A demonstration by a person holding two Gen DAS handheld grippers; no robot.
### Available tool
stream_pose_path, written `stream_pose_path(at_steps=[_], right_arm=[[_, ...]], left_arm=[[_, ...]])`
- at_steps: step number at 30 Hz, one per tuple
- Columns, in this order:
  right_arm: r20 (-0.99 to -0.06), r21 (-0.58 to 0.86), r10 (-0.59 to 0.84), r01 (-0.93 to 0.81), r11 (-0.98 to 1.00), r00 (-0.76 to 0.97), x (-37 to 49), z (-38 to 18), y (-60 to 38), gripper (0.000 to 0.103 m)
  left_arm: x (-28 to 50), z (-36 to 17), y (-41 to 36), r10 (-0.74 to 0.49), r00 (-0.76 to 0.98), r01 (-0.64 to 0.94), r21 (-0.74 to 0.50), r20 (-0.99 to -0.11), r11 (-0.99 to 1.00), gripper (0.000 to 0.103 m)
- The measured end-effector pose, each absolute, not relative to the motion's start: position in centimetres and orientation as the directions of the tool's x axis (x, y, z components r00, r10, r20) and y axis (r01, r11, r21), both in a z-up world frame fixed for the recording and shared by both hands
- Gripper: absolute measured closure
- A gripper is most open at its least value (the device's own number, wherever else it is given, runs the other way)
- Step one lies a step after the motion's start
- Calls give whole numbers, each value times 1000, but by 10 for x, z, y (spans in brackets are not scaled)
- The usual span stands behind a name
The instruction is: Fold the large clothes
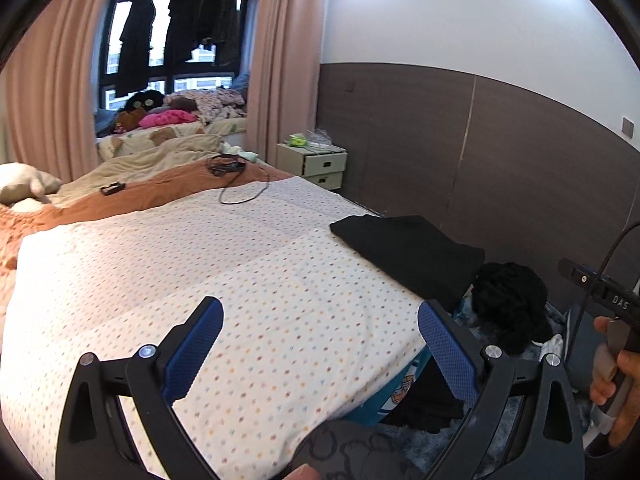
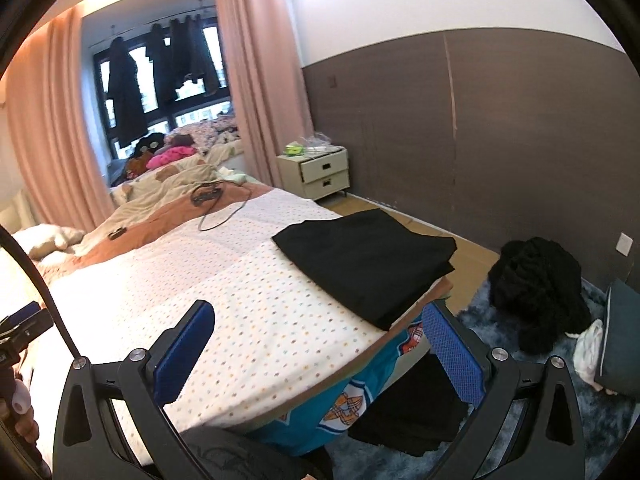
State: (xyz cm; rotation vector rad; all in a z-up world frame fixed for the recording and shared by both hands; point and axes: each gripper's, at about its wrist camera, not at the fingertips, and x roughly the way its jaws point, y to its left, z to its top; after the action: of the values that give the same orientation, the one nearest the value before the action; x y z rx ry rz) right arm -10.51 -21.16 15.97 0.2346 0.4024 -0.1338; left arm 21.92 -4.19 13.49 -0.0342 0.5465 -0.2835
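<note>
Left gripper [image 1: 320, 344], black frame with blue textured pads: jaws spread wide, nothing between them, held above the near end of the bed.

Right gripper [image 2: 318, 344], same build: jaws spread wide, nothing between them, held above the near right corner of the bed. In the left wrist view its handle shows at the right edge, held in the person's right hand [image 1: 614, 380].

Bed with white sheet printed in small coloured dots [image 1: 180, 280]: fills the foreground of both views.

Folded black garment, flat rectangular stack [image 2: 366, 264]: lies on the dotted sheet at the bed's right edge, near the corner, its outer side reaching just past the mattress edge; also seen in the left wrist view [image 1: 408, 256].

Crumpled black clothing heap [image 2: 536, 292]: on the floor to the right of the bed, at the edge of a shaggy blue-grey rug [image 2: 400, 460], well apart from the folded stack.

Dark flat cloth piece [image 2: 416, 408]: on the rug beside the bed, below the corner.

Rust-brown blanket [image 1: 132, 196]: across the far part of the bed, with a black cable [image 1: 244, 188] looped on it.

Cream two-drawer bedside cabinet [image 2: 324, 172]: beside the far right of the bed, against the brown panelled wall [image 2: 500, 140].

Pink curtains [image 2: 256, 80]: framing a window hung with dark clothes.
</note>
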Motion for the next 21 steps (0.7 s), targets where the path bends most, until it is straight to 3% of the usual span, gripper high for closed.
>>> stream_pose_path(at_steps=[21], right_arm=[[-331, 174, 71, -13, 985, 941, -183, 107, -204, 0]], left_arm=[[80, 113, -3, -146, 894, 124, -79, -423, 989, 3]])
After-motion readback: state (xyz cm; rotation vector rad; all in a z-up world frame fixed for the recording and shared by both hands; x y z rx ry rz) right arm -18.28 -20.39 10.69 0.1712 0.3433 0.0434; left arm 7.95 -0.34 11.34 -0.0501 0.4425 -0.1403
